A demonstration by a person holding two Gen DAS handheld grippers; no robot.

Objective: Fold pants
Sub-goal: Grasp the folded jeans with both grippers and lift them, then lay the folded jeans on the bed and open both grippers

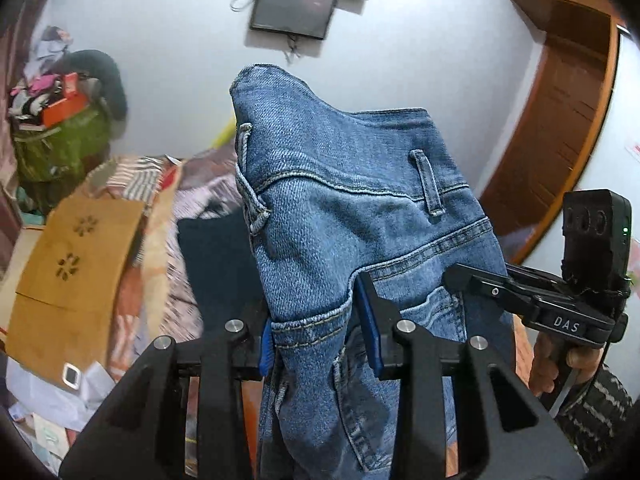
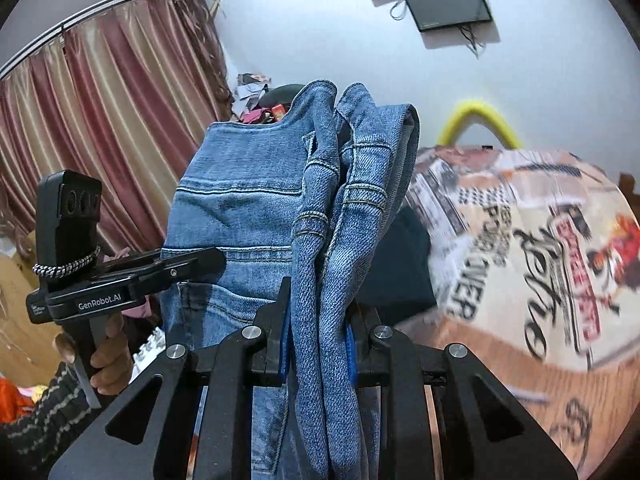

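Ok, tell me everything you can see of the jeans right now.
The jeans are mid-blue denim with pale contrast stitching, belt loops and a back pocket. They hang bunched in the air above the bed, not laid flat. The left gripper is clamped on fabric near the pocket; the right gripper is clamped on a gathered bundle of folds with stitched hems. The waistband edge sticks up past both. The lower part drops out of view.
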